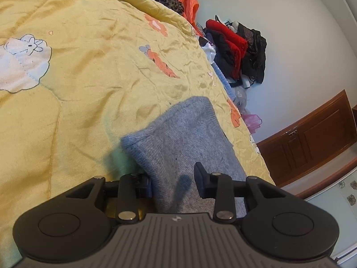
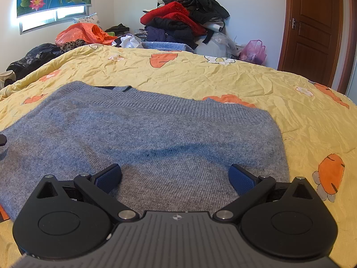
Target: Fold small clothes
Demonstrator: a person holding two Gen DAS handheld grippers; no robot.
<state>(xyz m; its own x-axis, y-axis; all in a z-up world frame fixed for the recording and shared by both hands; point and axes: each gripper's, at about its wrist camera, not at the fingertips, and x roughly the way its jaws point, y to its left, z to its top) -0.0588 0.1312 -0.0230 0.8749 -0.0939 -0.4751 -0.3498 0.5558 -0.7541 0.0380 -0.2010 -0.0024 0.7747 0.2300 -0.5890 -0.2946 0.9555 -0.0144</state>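
Observation:
A grey-blue knitted sweater (image 2: 142,138) lies folded flat on the yellow quilt (image 2: 223,78), its ribbed band facing the far side. My right gripper (image 2: 175,177) is wide open just above the sweater's near part, holding nothing. In the left wrist view the same sweater (image 1: 183,145) shows as a folded edge running away from me. My left gripper (image 1: 174,183) is open, its fingers on either side of the sweater's near edge, with the cloth between them. Whether the pads touch the cloth I cannot tell.
A pile of red and black clothes (image 2: 185,20) stands beyond the bed's far edge, with an orange plastic bag (image 2: 82,33) and a pink bag (image 2: 254,51) beside it. A brown wooden door (image 2: 312,26) is at the right. The quilt spreads wide to the left (image 1: 67,89).

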